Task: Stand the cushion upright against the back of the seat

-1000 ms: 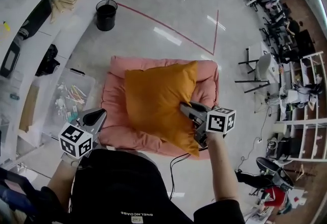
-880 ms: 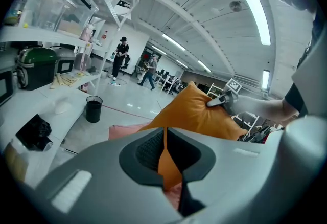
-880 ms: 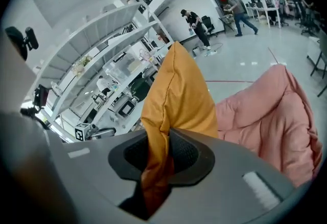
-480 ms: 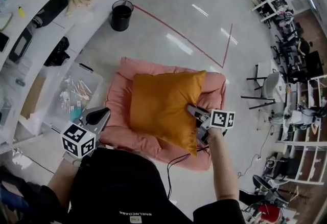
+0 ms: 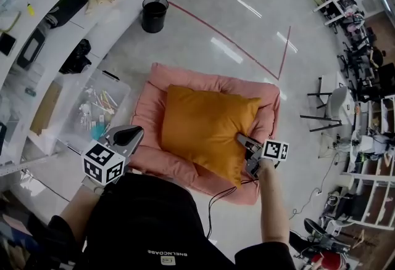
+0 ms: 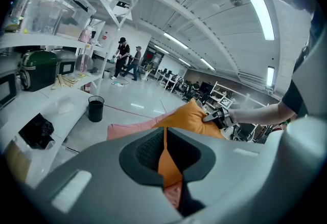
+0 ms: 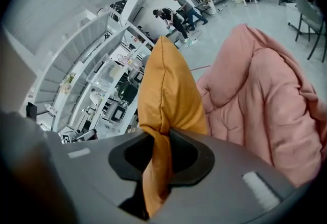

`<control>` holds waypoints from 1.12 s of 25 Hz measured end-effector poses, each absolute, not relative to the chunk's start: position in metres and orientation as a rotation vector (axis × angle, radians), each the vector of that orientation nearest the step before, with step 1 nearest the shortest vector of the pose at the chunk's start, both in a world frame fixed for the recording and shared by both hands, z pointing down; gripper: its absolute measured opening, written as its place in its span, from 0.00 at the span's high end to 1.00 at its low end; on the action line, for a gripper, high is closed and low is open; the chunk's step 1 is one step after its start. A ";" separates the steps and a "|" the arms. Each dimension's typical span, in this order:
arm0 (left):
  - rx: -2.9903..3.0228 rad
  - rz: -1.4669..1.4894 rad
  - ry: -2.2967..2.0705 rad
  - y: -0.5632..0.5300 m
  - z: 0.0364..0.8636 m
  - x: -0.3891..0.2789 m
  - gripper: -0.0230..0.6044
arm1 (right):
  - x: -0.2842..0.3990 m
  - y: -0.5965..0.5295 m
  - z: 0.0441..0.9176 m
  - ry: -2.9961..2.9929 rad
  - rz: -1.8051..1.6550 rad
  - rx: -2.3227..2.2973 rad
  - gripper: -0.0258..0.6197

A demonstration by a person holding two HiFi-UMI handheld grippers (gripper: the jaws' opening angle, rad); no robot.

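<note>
A person seen from above, looking down, holds a gripper in each hand over a padded pink seat (image 5: 152, 116) that sits on a shiny floor. An orange cushion (image 5: 207, 130) covers most of the seat. It is roughly square and slightly turned, with one corner pointing towards the person. The right gripper (image 5: 244, 141) has its fingers closed on the cushion's near right edge. In the right gripper view a fold of orange fabric (image 7: 156, 177) is pinched between them, and the cushion rises edge-on away from the grip with the puffy pink seat (image 7: 260, 100) to its right. The left gripper (image 6: 163, 159) hangs beside the seat's near left corner, apart from the cushion. Its fingers are together on nothing, and the cushion (image 6: 191, 115) shows well beyond them, ahead and to the right. The seat's back appears to be its far rim, so the cushion probably has to tip up and away from the person. The right hand is already placed to do that, while the left would have to reach across.
</note>
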State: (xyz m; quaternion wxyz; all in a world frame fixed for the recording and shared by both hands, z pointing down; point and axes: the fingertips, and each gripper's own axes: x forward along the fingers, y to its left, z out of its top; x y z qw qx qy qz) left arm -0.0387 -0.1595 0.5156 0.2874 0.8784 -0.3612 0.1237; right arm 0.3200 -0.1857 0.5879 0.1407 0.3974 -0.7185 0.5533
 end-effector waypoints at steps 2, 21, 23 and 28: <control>2.350 0.343 -0.948 -0.158 0.517 -0.033 0.91 | 0.326 -0.179 0.596 -2.075 1.614 1.166 0.83; 2.360 0.401 -0.914 -0.145 0.519 -0.014 0.91 | 0.475 -0.176 0.577 -1.925 1.527 1.487 0.83; 2.355 0.406 -0.921 -0.143 0.520 -0.015 0.91 | 0.480 -0.179 0.580 -1.919 1.534 1.475 0.83; 2.346 0.419 -0.934 -0.140 0.521 -0.009 0.91 | 0.476 -0.182 0.592 -1.929 1.527 1.439 0.82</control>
